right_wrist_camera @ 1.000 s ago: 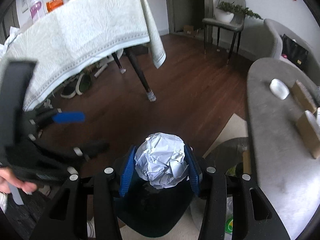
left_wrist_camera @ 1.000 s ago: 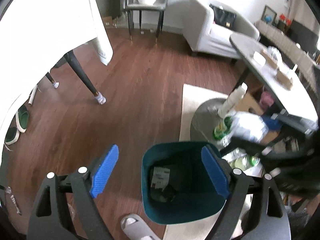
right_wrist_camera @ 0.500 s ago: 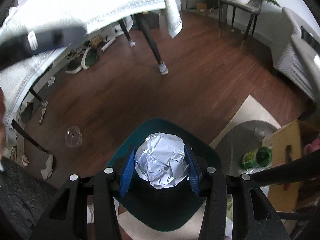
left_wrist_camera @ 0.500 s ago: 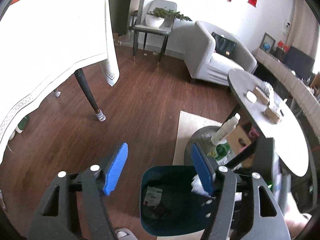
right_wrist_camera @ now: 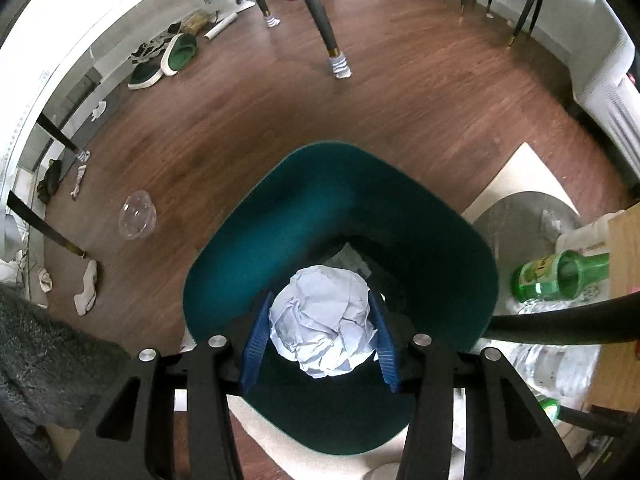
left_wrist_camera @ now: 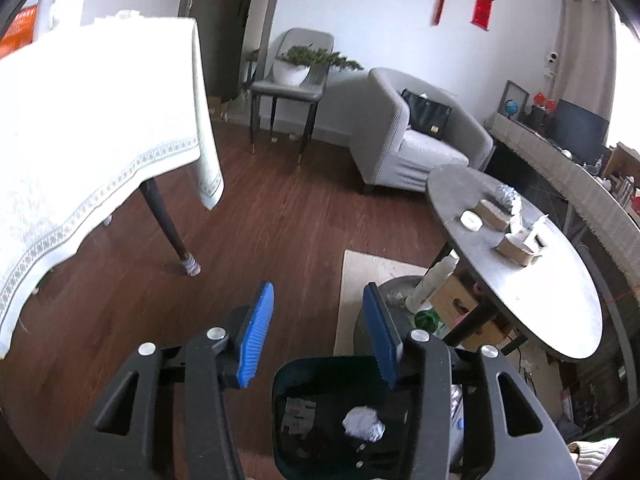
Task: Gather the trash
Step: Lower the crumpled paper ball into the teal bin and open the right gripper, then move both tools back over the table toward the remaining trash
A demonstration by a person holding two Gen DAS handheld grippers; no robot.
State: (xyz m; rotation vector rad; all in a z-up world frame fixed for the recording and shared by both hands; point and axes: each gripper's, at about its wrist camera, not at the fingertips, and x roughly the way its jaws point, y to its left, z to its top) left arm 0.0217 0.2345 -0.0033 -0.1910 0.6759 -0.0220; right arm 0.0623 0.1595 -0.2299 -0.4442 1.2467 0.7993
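A teal trash bin stands on the wood floor by a rug. My right gripper is shut on a crumpled white paper ball and holds it inside the bin's mouth. In the left wrist view the same bin sits low in frame with the paper ball and a printed scrap inside. My left gripper is open and empty, raised above the bin's near side.
A clear plastic lid and white socks lie on the floor left of the bin. A green bottle lies right of it. An oval grey table holds boxes. A table with a white cloth stands at left.
My right gripper has moved down into the bin with the paper ball. My left gripper has risen and tilted up toward the room, and its jaws have narrowed.
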